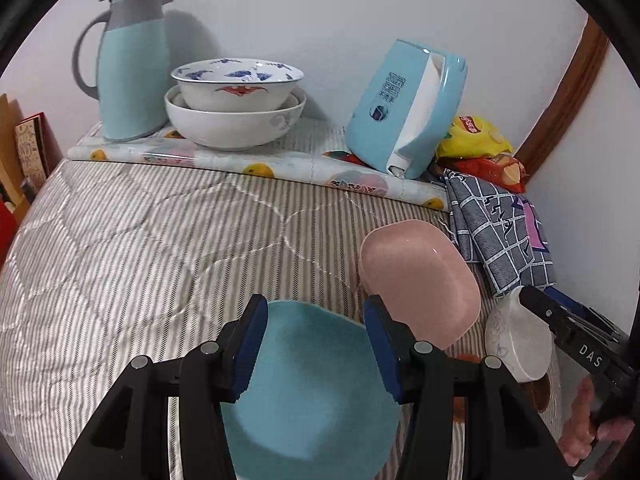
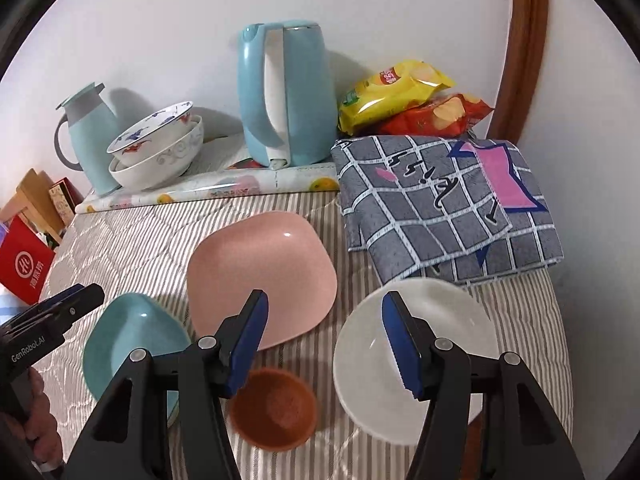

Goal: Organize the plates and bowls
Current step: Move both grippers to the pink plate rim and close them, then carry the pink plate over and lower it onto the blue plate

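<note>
Striped bedcover (image 2: 132,240): two stacked bowls (image 2: 156,152)

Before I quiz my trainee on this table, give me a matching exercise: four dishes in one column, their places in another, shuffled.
Things:
1. pink plate
2. teal plate
3. small orange bowl
4. patterned bowl

Places:
A. nested in a white bowl at the back, beside the thermos
B. nearest the camera, between the right gripper's fingers in its view
C. middle of the striped cloth
D. under the left gripper, at the left of the striped cloth

Pairs: 1-C, 2-D, 3-B, 4-A
</note>
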A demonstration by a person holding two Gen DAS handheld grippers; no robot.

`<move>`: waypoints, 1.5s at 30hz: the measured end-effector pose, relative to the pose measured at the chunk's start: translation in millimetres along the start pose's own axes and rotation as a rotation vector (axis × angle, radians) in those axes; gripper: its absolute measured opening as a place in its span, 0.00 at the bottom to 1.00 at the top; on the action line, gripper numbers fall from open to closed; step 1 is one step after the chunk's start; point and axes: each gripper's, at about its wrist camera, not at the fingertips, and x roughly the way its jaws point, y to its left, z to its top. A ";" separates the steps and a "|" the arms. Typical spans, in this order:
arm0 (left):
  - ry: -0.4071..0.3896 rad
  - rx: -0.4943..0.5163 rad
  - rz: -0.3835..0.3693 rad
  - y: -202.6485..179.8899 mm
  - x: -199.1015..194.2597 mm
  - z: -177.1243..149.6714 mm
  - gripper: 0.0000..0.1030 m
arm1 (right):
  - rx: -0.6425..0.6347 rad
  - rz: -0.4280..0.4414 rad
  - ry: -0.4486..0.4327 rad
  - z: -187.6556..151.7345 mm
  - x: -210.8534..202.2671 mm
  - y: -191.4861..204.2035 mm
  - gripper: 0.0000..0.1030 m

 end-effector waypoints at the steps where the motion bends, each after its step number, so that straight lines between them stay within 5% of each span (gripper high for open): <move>1: 0.003 0.003 0.007 -1.9 4.7 1.6 0.47 | 0.005 -0.001 0.007 1.8 3.4 -1.8 0.54; 18: 0.056 -0.007 -0.015 -14.5 58.2 17.1 0.47 | -0.021 0.040 0.107 21.0 67.8 -7.6 0.26; 36: 0.112 0.033 -0.044 -33.8 99.7 23.3 0.46 | -0.084 0.022 0.177 26.1 100.7 1.1 0.17; 45: 0.142 0.037 -0.058 -42.1 120.4 24.9 0.23 | -0.111 0.007 0.207 27.7 114.5 6.1 0.14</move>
